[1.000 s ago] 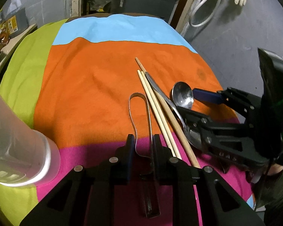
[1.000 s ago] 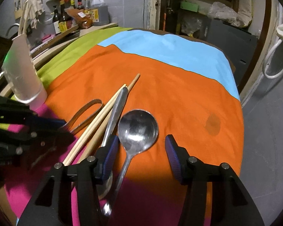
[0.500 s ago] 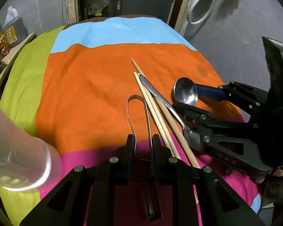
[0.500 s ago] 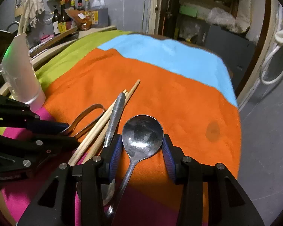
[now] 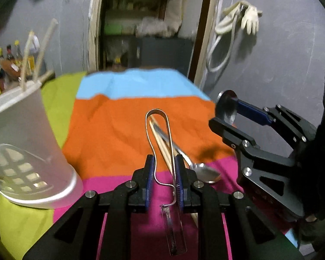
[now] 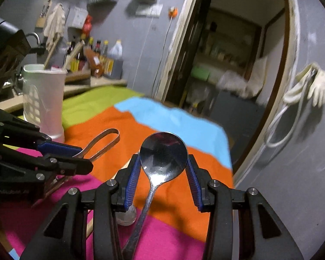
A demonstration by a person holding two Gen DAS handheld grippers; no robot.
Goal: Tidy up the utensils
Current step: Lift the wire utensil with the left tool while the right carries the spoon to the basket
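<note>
My left gripper [image 5: 164, 160] is shut on a pair of thin metal tongs [image 5: 156, 111], whose loop points away from me and hangs above the cloth. My right gripper [image 6: 163, 160] is shut on the bowl of a large steel spoon [image 6: 163, 151]; its handle runs back under the gripper. In the left wrist view the right gripper [image 5: 226, 112] sits at the right, level with the tongs. A pair of wooden chopsticks [image 5: 162, 147] and a smaller spoon [image 5: 205, 173] lie on the striped tablecloth [image 5: 110, 134]. The left gripper [image 6: 84, 157] shows at the left of the right wrist view.
A white plastic utensil holder [image 5: 21, 143] with sticks in it stands on the cloth's left side, also visible as the holder [image 6: 43, 99]. Bottles [image 6: 101, 58] crowd a counter behind it. A doorway lies beyond the table; a glove and hose [image 5: 249, 19] hang on the right wall.
The right gripper's jaws closed on the large spoon's bowl and lifted it off the cloth. The left gripper rose with the tongs. Both cameras tilted up toward the wall.
</note>
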